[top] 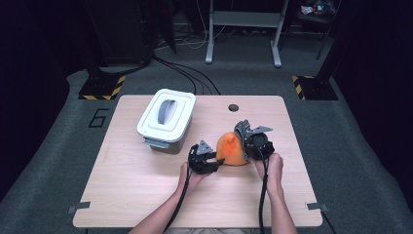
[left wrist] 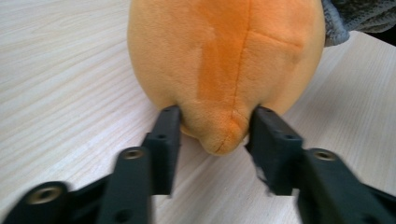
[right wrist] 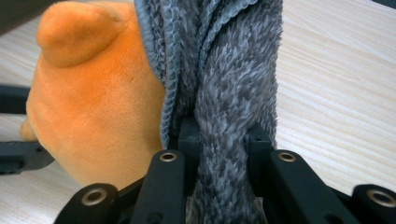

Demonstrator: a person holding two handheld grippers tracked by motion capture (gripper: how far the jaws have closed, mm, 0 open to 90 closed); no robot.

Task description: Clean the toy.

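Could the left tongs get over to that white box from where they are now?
Probably yes. The left tongs sit at the orange plush, its tip between their jaws, and bare table lies between them and the white box. They would likely have to let go of the plush first.

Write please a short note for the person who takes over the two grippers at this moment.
Left gripper: fingers on either side of the lower tip of the orange plush toy, which lies on the light wooden table; grip not certain.
Right gripper: shut on the grey fluffy cloth, which rests against the toy.
White plastic box with grey handle stands closed at the back left.
Done: cloth gripped. Left: probably wiping the toy.
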